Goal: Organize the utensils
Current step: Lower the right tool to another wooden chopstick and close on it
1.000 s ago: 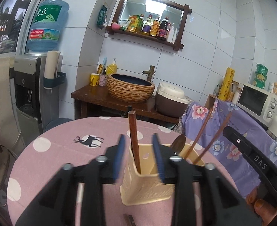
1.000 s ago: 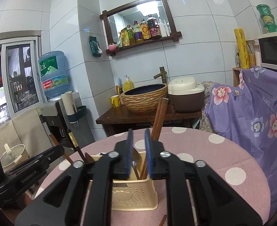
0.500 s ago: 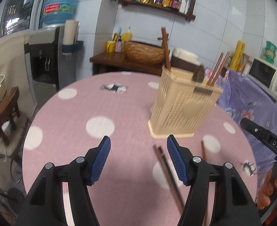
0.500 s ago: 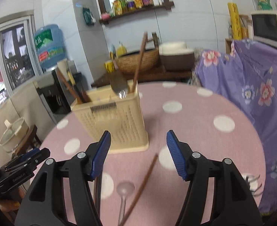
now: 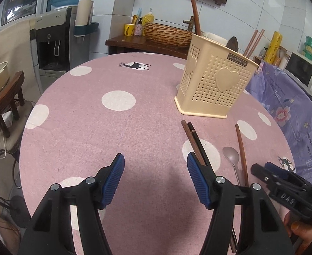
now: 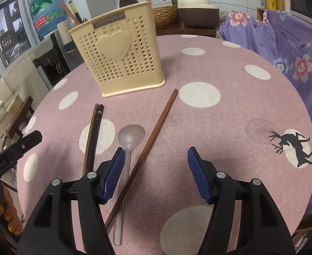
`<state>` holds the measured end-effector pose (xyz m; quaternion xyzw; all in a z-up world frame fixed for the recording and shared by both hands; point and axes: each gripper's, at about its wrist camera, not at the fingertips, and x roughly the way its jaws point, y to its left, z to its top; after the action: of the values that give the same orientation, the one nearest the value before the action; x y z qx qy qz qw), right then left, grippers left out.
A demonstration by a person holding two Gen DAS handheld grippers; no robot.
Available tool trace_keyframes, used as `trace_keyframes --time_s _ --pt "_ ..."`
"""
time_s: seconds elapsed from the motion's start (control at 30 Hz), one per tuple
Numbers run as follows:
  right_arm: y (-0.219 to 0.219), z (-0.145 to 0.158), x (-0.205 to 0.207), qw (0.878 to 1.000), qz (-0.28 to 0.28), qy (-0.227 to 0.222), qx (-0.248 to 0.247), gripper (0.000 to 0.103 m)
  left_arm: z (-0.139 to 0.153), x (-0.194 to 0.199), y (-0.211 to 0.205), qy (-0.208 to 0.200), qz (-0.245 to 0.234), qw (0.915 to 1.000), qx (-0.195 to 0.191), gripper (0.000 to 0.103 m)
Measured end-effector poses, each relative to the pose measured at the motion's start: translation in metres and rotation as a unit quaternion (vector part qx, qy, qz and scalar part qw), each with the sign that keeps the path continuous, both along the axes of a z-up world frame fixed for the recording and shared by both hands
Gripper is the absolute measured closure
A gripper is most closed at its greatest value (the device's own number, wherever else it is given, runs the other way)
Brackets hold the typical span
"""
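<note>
A beige perforated utensil holder point(image 5: 215, 82) point(image 6: 122, 51) stands on the pink dotted table and holds a wooden stick, a dark spoon and chopsticks. In front of it lie a pair of dark chopsticks point(image 5: 195, 142) point(image 6: 92, 136), a clear plastic spoon point(image 5: 232, 159) point(image 6: 128, 148) and a single brown chopstick point(image 5: 241, 150) point(image 6: 149, 146). My left gripper point(image 5: 156, 174) is open and empty above the table, left of the loose utensils. My right gripper point(image 6: 153, 170) is open and empty, its left finger over the spoon's handle.
The round table point(image 5: 92, 127) has its edge near on the left. A purple flowered cover point(image 6: 294, 48) lies to the right. A water dispenser point(image 5: 52, 40), a wooden side table with a basket sink point(image 5: 166, 34) and a microwave point(image 5: 304, 72) stand behind.
Both grippers have opened and pulled back and down from above the holder, leaving a wooden stick standing in it. The loose utensils on the table now lie in view.
</note>
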<state>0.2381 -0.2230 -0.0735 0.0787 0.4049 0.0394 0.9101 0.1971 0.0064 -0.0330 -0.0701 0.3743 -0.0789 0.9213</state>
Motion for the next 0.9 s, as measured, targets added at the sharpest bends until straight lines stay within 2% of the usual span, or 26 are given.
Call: trace_keyframes --time_s 0.27,0.37,0.47,0.63,0.9 --pt "0.010 -0.010 0.003 0.999 0.002 0.032 -0.039 0.041 -0.008 -0.002 -0.018 0.009 -0.024 0.9996 0.014 0.043" --pt "-0.003 -0.009 -0.001 0.997 -0.009 0.047 -0.053 0.042 -0.013 -0.003 -0.025 0.018 -0.035 0.9989 0.024 0.043" --pt "-0.030 -0.007 -0.007 0.998 -0.035 0.049 -0.029 0.042 -0.017 -0.004 -0.035 0.026 -0.050 0.9979 0.034 0.043" --pt "-0.045 0.000 -0.014 0.998 -0.056 0.028 -0.018 0.042 -0.022 -0.004 -0.054 0.031 -0.069 0.9957 0.054 0.043" --pt "-0.036 0.000 -0.018 0.999 -0.051 0.012 -0.016 0.042 -0.034 -0.002 -0.072 0.045 -0.072 0.9933 0.078 0.048"
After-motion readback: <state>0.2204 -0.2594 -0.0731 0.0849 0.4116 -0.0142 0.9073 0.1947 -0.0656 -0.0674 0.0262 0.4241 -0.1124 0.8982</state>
